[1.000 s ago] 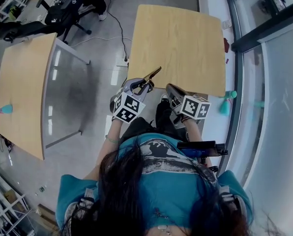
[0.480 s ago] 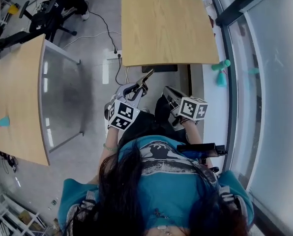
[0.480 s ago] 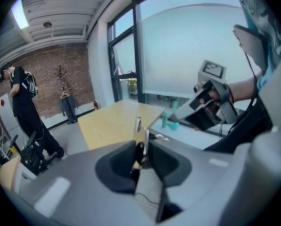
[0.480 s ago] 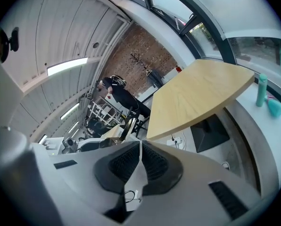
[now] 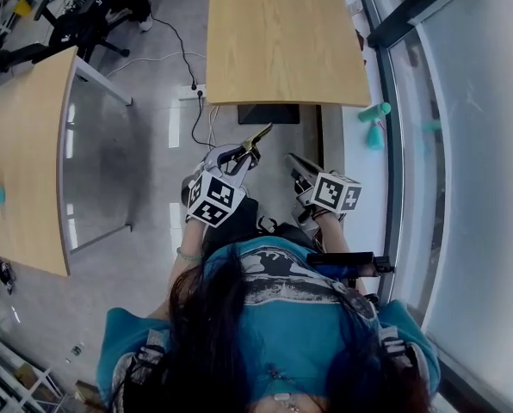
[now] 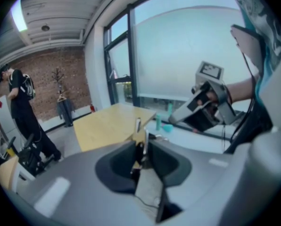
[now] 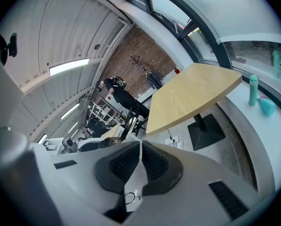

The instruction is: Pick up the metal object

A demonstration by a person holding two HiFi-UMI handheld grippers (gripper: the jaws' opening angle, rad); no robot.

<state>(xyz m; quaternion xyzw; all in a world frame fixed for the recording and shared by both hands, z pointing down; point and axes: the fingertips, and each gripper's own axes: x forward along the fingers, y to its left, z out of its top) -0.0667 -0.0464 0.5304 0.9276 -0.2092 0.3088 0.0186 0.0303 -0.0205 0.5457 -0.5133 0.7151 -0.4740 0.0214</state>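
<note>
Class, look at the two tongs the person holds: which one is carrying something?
The left tongs: their jaws are closed on the metal object, which sticks out ahead of them. The right tongs are shut on nothing.

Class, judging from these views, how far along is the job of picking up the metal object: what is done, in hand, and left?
Done: the metal object is lifted, clear of the wooden table. In hand: the left gripper is clamped on it, one end sticking out past the jaws; the right gripper is shut and empty. Left: apparently nothing of the pickup.
</note>
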